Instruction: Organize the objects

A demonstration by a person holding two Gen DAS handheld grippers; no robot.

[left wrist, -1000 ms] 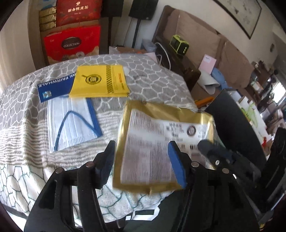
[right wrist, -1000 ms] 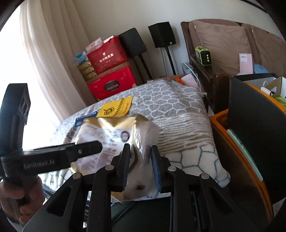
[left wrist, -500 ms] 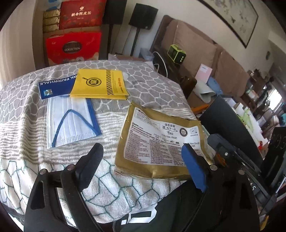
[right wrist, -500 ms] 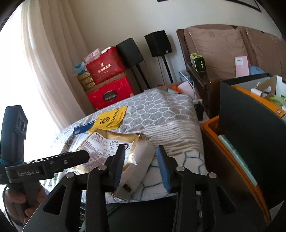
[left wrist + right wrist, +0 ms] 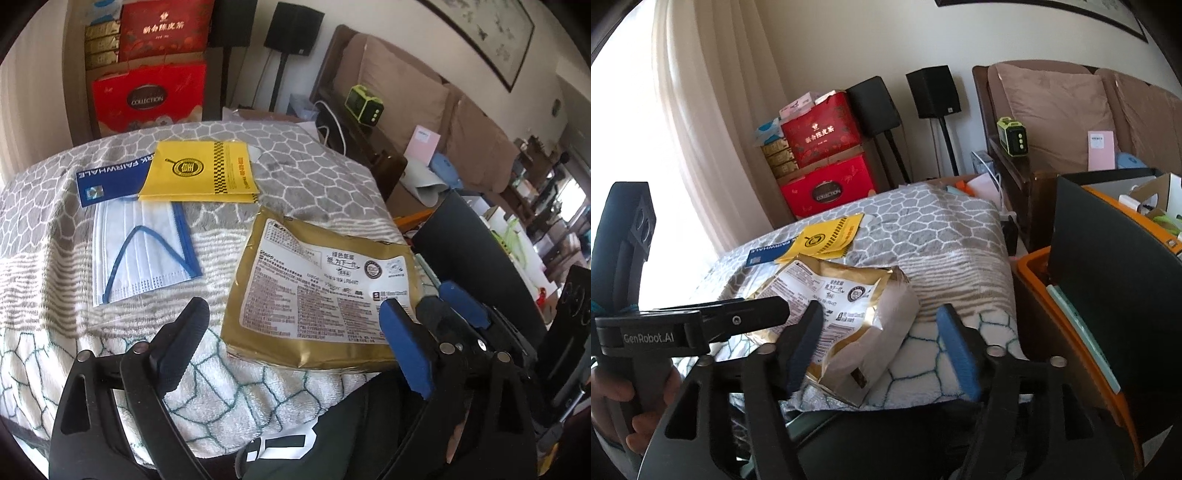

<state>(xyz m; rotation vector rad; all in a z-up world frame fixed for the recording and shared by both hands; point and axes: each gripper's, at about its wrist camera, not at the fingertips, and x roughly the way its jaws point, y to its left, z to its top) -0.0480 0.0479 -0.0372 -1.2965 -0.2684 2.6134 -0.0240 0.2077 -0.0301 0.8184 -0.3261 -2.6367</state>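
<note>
Fingers of both grippers opening, gripping nothing. Left gripper point(image 5: 291, 354) wide above the near edge of a blanket-covered table point(image 5: 44, 295), its pads clear of the gold pouch point(image 5: 317, 295), which lies flat, label up, between and beyond them. Right gripper point(image 5: 882, 347) also parting; the pouch's folded white flap point(image 5: 875, 332) sits loose between its pads, touching neither as far as can be told. Likely just set down here to join a row of flat items. Four such items on the blanket: one gold pouch, one yellow packet point(image 5: 201, 171), one blue card point(image 5: 110, 179) partly tucked under the packet, one white face mask point(image 5: 142, 251) with blue straps just below both. Orange bin point(image 5: 1071, 332) beside the table at right, possibly another sorting spot.
</note>
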